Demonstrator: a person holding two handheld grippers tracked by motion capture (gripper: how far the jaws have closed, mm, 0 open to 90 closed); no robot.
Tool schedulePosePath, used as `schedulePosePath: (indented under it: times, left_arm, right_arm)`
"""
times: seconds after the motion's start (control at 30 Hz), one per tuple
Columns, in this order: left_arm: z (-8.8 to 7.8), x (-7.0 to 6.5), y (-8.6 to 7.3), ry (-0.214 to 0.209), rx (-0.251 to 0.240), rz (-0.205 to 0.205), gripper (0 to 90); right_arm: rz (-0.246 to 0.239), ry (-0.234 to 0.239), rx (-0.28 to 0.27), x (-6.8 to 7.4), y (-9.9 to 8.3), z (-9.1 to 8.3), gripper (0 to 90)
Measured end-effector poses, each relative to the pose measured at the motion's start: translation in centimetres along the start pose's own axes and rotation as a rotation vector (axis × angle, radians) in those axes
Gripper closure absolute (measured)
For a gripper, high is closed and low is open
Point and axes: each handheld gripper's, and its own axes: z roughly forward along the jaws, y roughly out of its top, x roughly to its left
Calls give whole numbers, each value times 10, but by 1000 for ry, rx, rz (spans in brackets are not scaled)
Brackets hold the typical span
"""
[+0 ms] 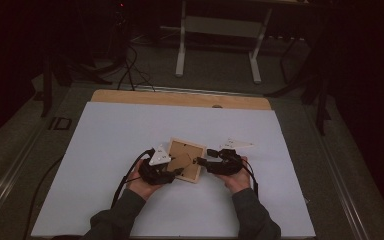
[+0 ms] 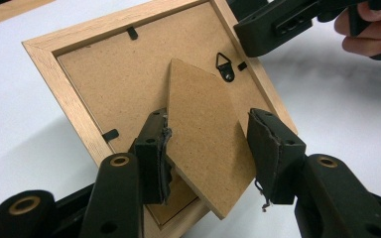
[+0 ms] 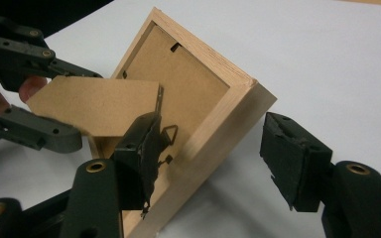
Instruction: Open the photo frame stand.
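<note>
A wooden picture frame (image 1: pixel 184 152) lies back-up at the middle of the white sheet, tilted up on one edge. Its brown fibreboard stand flap (image 2: pixel 203 134) is swung out from the backing. My left gripper (image 2: pixel 211 148) straddles this flap with both pads against its side edges; it comes from the left in the right gripper view (image 3: pixel 64 104). My right gripper (image 3: pixel 208 148) stands open around the frame's side rail (image 3: pixel 228 114), its left pad over the backing and its right pad clear of the outer wood. A metal hanger hook (image 2: pixel 224 67) sits beside the flap.
A white sheet (image 1: pixel 130 130) covers the table, with a wooden strip (image 1: pixel 180 98) bare along the far edge. Beyond the table stands a white desk frame (image 1: pixel 215 30), and cables lie on the dark floor (image 1: pixel 130 70). Both hands rest on the sheet near the front.
</note>
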Motion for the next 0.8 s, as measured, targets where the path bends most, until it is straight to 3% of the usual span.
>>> schedulePosePath:
  times: [0.37,0.8]
  left_arm:
    - [-2,-2,-2,-17,-25,36,544]
    - [2,0,1,-12,-23,42,570]
  right_arm:
    - [92,69,-5,-8,-2,10,428]
    - [55,7,-41,-3,4,1,489]
